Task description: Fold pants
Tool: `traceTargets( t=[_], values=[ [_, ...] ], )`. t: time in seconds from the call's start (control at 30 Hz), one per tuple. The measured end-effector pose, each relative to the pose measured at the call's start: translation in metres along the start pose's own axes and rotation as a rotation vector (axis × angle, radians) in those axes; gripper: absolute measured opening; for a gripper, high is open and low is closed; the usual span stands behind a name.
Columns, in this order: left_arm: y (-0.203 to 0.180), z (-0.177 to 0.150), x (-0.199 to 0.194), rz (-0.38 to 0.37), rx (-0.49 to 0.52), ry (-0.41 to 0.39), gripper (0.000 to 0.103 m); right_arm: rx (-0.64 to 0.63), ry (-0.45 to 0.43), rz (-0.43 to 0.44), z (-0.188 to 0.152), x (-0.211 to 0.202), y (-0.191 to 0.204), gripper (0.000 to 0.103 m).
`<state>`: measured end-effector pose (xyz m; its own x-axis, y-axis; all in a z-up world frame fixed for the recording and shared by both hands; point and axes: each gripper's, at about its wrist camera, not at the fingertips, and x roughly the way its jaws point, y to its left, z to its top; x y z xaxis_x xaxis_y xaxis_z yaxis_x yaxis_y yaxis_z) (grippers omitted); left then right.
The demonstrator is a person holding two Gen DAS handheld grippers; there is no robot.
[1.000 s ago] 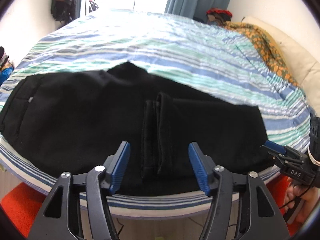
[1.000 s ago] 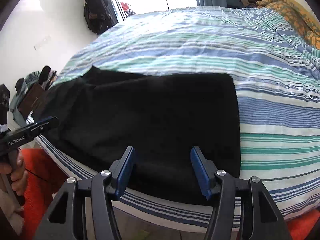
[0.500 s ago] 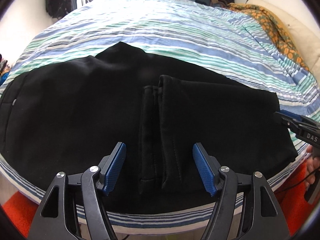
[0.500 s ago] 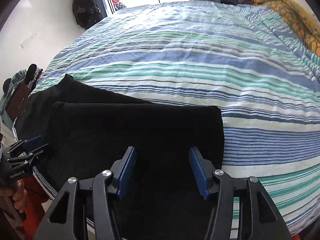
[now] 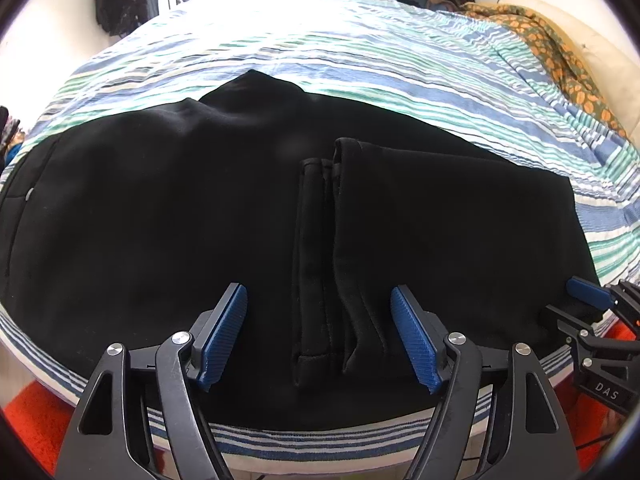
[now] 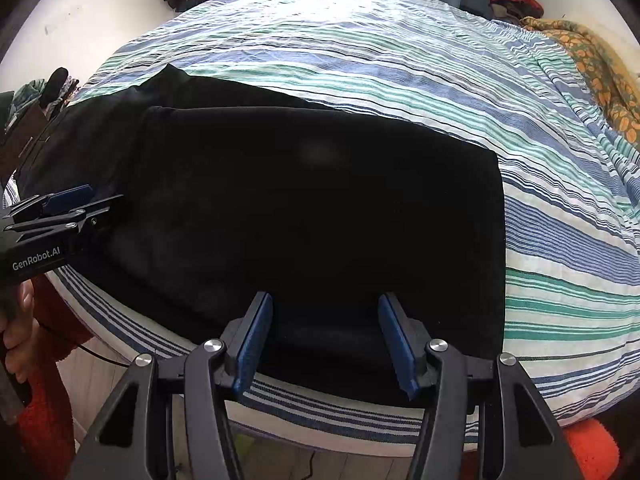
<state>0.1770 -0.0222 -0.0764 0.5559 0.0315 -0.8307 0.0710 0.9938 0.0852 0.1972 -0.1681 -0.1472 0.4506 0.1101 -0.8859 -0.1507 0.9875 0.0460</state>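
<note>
Readable: "DAS" in white on the black body of the right gripper [image 5: 576, 304] at the left wrist view's edge, and "GenRobot.AI" in white on the left gripper [image 6: 76, 204] body.

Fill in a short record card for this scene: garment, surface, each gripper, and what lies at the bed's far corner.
garment: black pants, folded once, leg hems on top
surface: striped bedsheet
left gripper: jaws opening, above the hems, gripping nothing
right gripper: open, over the folded end
far corner: orange patterned blanket
</note>
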Motion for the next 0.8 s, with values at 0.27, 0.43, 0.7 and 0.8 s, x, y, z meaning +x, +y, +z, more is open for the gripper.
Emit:
traceTargets(
  t=[0.27,0.43,0.7,0.8],
  values=[
    [-0.004,-0.001,0.001,0.017,0.022,-0.014,0.077,0.006,-0.023,-0.018,-0.004,-0.006,0.004,0.056],
    [-0.004,-0.002,0.002,0.017,0.022,-0.019,0.078,0.045,-0.055,-0.075,0.005,-0.048,0.003,0.076],
    [-0.004,-0.002,0.002,0.014,0.022,-0.019,0.078,-0.058,-0.151,-0.167,0.024,-0.135,0.030,0.085],
    [-0.005,-0.002,0.002,0.013,0.022,-0.019,0.078,-0.109,-0.201,-0.188,0.032,-0.166,0.047,0.085]
  ],
)
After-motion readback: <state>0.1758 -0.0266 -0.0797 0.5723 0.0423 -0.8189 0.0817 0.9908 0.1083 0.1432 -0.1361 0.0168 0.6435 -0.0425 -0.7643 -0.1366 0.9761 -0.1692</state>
